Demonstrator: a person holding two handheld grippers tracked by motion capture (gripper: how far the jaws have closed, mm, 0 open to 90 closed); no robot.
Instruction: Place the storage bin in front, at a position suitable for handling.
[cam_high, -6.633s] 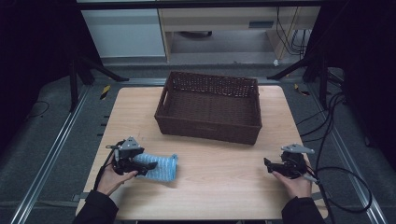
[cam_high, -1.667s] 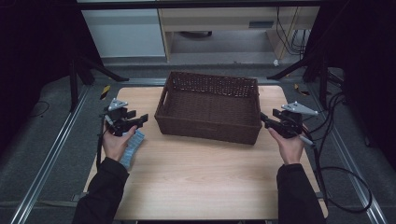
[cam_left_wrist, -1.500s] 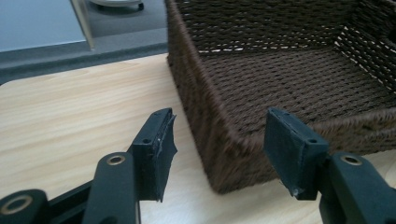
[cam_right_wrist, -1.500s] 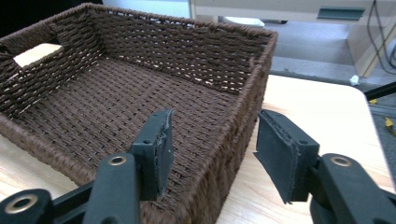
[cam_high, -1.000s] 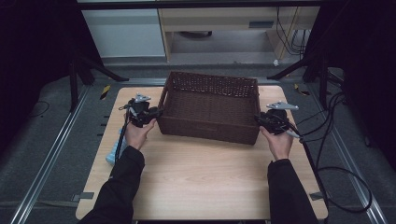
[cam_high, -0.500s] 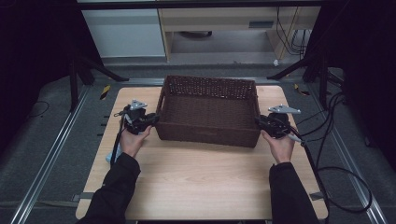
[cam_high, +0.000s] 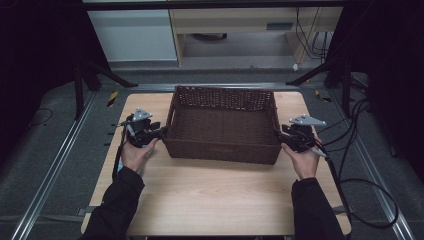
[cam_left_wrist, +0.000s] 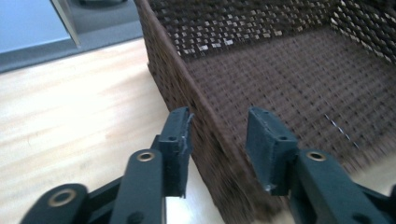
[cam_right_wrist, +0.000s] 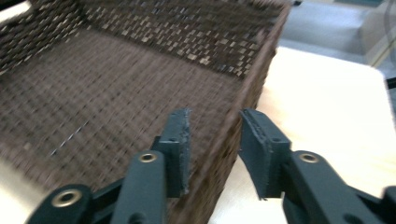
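An empty dark brown wicker basket (cam_high: 222, 125) stands on the far half of the wooden table (cam_high: 210, 195). My left gripper (cam_high: 161, 131) is at the basket's left wall. In the left gripper view its jaws (cam_left_wrist: 219, 135) straddle that wall (cam_left_wrist: 205, 121), one outside and one inside, with a gap on the inner side. My right gripper (cam_high: 278, 135) is at the right wall, and its jaws (cam_right_wrist: 215, 135) straddle the rim (cam_right_wrist: 252, 88) the same way without pressing. Both pairs of jaws have just been opening, with the basket wall between them.
Black cables (cam_high: 350, 150) trail off the table's right side to the floor. Metal rails (cam_high: 55, 165) run along the grey floor left and right. A white cabinet (cam_high: 132, 35) and a shelf unit stand beyond the far edge. Bare wood lies between my forearms.
Both grippers came in from the table's sides onto the basket's side walls. Basket and hands shifted slightly toward the near edge. The blue object the left gripper held earlier was left on the table.
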